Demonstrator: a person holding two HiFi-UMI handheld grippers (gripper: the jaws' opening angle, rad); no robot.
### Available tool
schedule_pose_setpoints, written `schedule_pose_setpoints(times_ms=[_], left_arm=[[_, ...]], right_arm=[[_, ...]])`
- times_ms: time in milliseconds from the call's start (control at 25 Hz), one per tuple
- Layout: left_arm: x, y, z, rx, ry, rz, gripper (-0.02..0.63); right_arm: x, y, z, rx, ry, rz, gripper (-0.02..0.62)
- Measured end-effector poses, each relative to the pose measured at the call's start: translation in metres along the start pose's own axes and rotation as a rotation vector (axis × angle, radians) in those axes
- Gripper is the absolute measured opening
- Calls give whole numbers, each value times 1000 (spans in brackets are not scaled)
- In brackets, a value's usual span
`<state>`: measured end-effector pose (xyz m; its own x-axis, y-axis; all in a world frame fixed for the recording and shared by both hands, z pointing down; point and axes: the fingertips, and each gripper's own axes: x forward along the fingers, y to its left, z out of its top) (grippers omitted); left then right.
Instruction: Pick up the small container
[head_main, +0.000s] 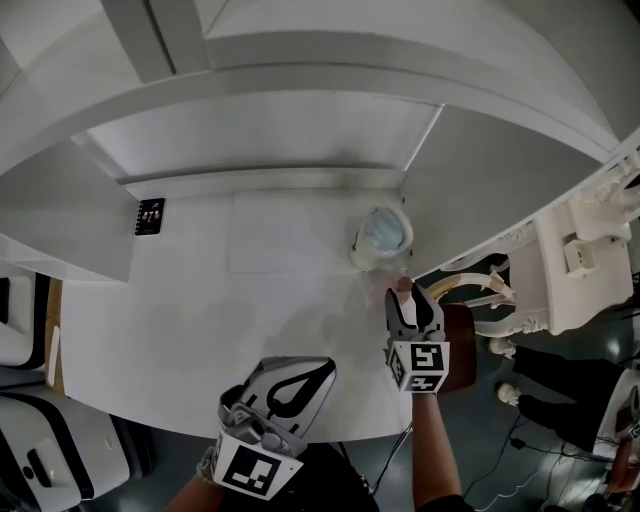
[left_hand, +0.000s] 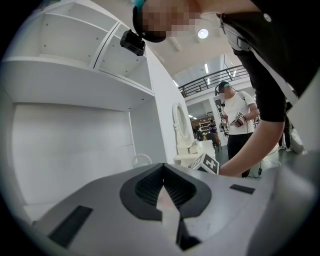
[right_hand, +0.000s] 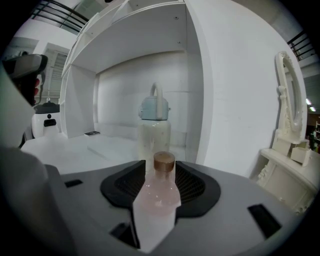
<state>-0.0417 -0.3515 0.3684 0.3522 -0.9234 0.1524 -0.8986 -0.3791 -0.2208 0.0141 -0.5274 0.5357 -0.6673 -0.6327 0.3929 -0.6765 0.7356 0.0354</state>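
Observation:
A small pink bottle (right_hand: 161, 192) with a brown cap stands between the jaws of my right gripper (right_hand: 160, 166), which are spread wide around it; I see no pad pressing on it. In the head view the bottle (head_main: 403, 287) is near the white table's right edge, at the tips of the right gripper (head_main: 405, 294). Just beyond it stands a larger clear bottle (head_main: 383, 233) with a pale blue lid and a loop handle (right_hand: 154, 122). My left gripper (head_main: 322, 368) hovers over the table's front edge, shut with nothing in it (left_hand: 162, 169).
The white table (head_main: 200, 300) sits inside a white shelf alcove. A black card (head_main: 149, 216) lies at the back left. A red-brown chair seat (head_main: 462, 345) and a white ornate vanity (head_main: 590, 255) stand to the right. People stand in the background (left_hand: 239, 115).

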Motion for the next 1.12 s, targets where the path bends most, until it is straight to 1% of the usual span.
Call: schedule_pose_setpoints(times_ms=[160,360,440,520,760,960,1120], left_arm=[[-1,1,-2,-2,4,3,2],[-3,2,-4,5,9,1,2],[-4,3,-5,2,12,3,2],[-5,3,-6,1,14,5,2],[-4,4,-10,-3,15,6,2],[-4,6,-12,-6,18,11,2],[-4,7,-14,-13,21,10,2]], right_arm=[[6,1,-2,9,3,14,170],[11,-6,-3,7,5,-9,170],[13,-7,-2,11,-4,-11,147],[12,-7,-2,16,-12,-10,145],[12,-7,-2,7,-18,-21,143],[10,-5,-2,-13,-14,-15,141],[5,-4,1,-6,-22,-13,141]])
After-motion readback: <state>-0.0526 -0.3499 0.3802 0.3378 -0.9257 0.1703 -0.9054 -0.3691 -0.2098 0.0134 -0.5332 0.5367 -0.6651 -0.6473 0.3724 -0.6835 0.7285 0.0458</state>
